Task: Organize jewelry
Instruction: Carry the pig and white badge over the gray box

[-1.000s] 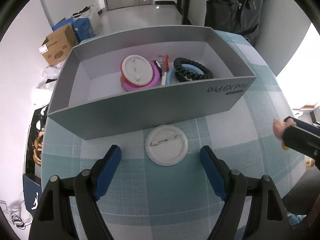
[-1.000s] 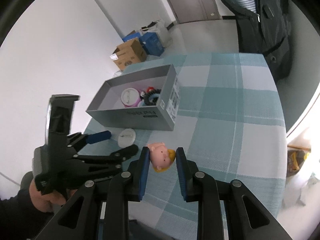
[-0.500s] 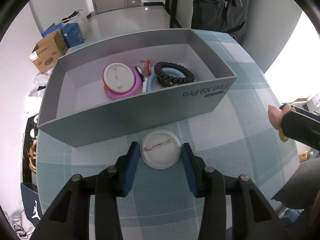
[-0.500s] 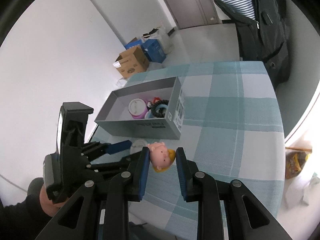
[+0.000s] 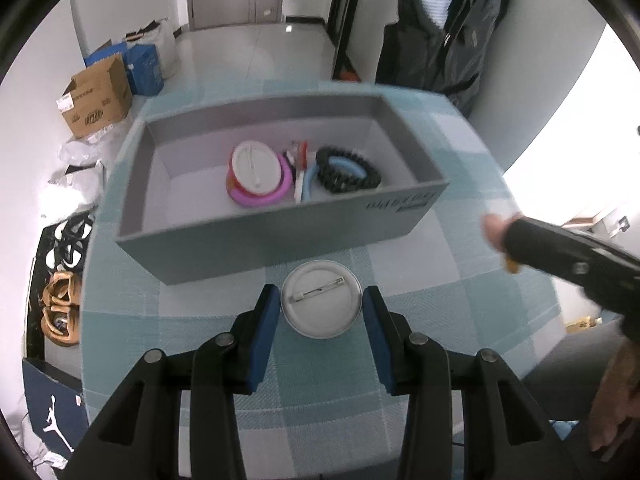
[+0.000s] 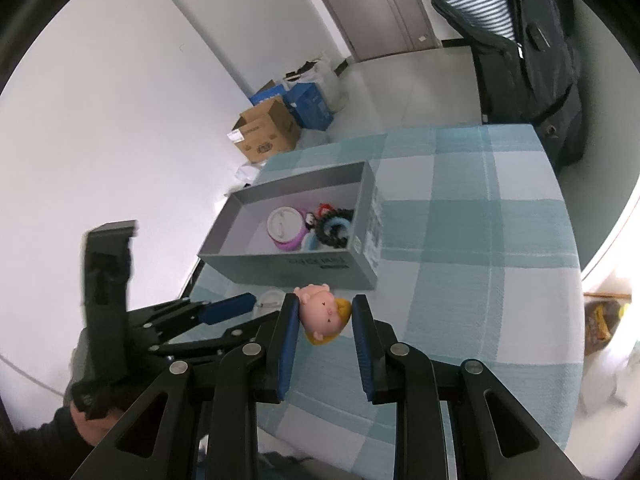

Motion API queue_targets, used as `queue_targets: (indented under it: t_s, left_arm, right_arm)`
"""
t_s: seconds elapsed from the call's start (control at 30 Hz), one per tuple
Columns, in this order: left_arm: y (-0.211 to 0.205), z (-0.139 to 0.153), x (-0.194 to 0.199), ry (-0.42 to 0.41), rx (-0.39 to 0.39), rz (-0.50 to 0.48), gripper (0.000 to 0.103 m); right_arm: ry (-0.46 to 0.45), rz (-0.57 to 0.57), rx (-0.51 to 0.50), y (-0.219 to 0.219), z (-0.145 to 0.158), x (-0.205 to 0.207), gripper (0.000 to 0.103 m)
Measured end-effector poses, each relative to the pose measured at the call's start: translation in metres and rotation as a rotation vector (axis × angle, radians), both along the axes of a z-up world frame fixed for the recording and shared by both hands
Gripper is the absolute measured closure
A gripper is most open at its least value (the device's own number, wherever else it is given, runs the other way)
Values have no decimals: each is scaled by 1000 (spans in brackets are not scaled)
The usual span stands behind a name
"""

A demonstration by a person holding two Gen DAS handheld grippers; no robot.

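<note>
My left tool point(image 5: 320, 312) has its blue pads point(image 5: 264, 332) on either side of a round white pin badge point(image 5: 320, 304), clamped on its rim; whether the badge is clear of the checked table point(image 5: 460, 264) I cannot tell. The badge faces back-side up, and its metal pin bar runs left to right, tilted slightly upward toward the right.

Just beyond it, toward the table's far edge, sits one grey box point(image 5: 260, 240), its long axis running left to right across my left view. Inside I count one more white badge point(image 5: 256, 166), also back-side up, resting on a pink ring point(image 5: 260, 196); one light blue ring point(image 5: 310, 184); one black coiled hair tie point(image 5: 346, 172); and a small red-and-white piece point(image 5: 298, 152) too blurred to name.

Nearer the table's right edge, my right tool point(image 6: 326, 312) is clamped on a single pink pig-faced charm point(image 6: 320, 308) with a yellow part at its base. The charm lies on its side between the pads, the face turned toward my camera, above the table near the box's right-hand corner.
</note>
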State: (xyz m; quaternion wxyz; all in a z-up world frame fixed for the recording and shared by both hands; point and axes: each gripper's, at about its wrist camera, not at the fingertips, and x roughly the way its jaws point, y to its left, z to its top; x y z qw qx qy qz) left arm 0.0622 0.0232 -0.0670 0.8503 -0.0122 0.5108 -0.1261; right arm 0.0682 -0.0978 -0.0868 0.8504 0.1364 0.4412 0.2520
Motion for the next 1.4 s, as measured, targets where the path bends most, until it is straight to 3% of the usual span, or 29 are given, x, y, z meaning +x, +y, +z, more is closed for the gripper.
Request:
queue_targets:
  t_s: [0.27, 0.67, 0.9, 1.13, 1.4]
  left_arm:
    - [13, 40, -5, -119, -77, 22, 66]
    - [42, 62, 32, -176, -144, 103, 66]
    - [54, 51, 50, -117, -174, 135, 66]
    - [55, 35, 68, -46, -182, 144, 66]
    - [49, 25, 71, -19, -143, 133, 66]
  right_arm:
    - [-15, 3, 17, 17, 9, 7, 78]
    - [-84, 73, 13, 42, 42, 34, 78]
    - [-97, 136, 1, 57, 47, 71, 78]
    - [-40, 141, 54, 60, 29, 101, 78]
    - [14, 132, 80, 55, 15, 116, 78]
